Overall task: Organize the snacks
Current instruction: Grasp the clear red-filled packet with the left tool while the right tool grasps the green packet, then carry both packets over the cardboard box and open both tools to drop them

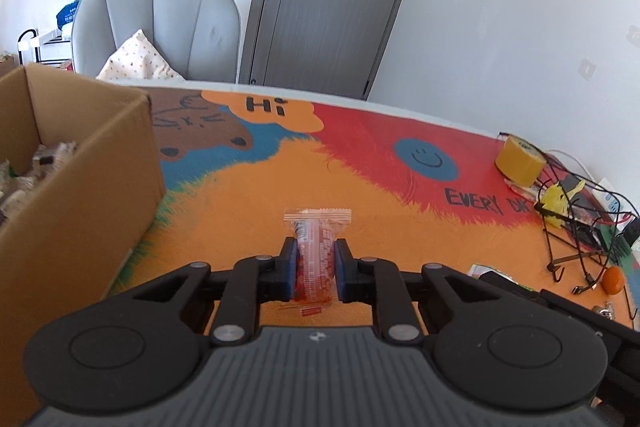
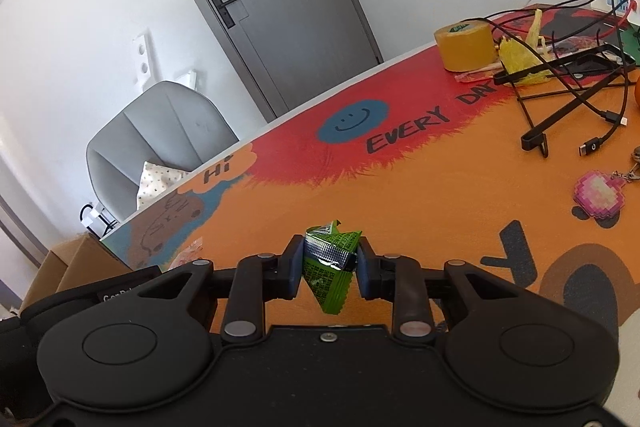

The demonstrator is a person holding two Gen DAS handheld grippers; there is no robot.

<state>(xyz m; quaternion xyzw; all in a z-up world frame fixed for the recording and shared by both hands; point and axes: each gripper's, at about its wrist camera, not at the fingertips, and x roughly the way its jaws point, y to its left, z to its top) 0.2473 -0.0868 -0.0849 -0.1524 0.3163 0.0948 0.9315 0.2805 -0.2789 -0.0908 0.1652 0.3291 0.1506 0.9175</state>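
Note:
My left gripper (image 1: pixel 316 247) is shut on a red snack packet (image 1: pixel 316 259), which stands lengthwise between the blue pads just above the orange table mat. A cardboard box (image 1: pixel 80 187) with several wrapped snacks inside stands to the left of it. My right gripper (image 2: pixel 330 253) is shut on a green snack packet (image 2: pixel 330 275) with a silvery patch, held above the mat. In the right wrist view the cardboard box (image 2: pixel 76 263) shows at the lower left, partly behind the other gripper's black body.
A colourful mat (image 1: pixel 360 163) covers the table. At the right lie a yellow tape roll (image 1: pixel 520 161), tangled cables and a black wire stand (image 2: pixel 568 95), a pink pixel keychain (image 2: pixel 598 197) and an orange fruit (image 1: pixel 613 279). A grey chair (image 1: pixel 160 23) and a door stand behind.

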